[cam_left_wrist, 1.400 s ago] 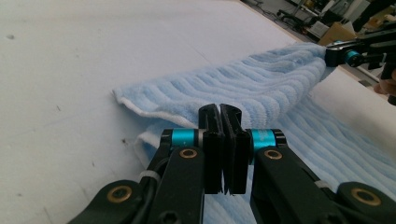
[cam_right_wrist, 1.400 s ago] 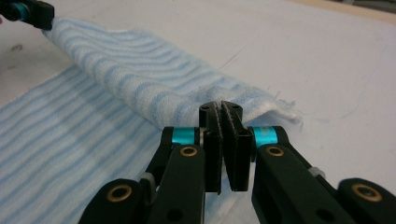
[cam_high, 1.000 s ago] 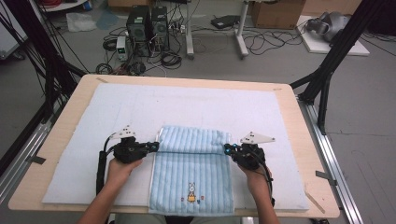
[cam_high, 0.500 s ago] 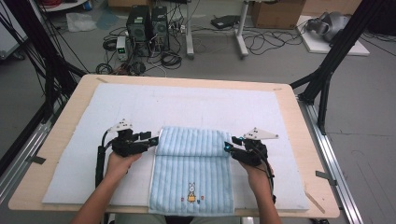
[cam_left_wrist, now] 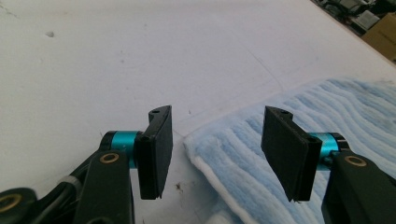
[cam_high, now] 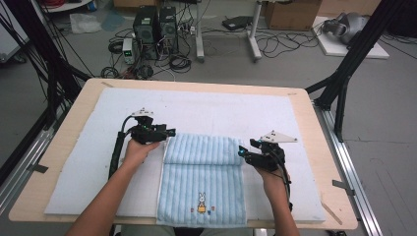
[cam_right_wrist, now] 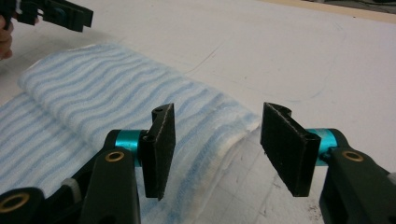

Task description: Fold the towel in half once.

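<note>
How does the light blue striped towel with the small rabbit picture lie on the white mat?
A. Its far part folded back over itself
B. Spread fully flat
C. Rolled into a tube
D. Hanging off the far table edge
A: the light blue striped towel shows a doubled far band with a rounded fold edge, lying on the white mat.

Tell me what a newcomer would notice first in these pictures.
A light blue striped towel, its far part folded over, lies at the near edge of the white mat, a small rabbit motif near its hem. The left gripper and right gripper, jaws just opened, flank the fold's ends, holding nothing.
</note>
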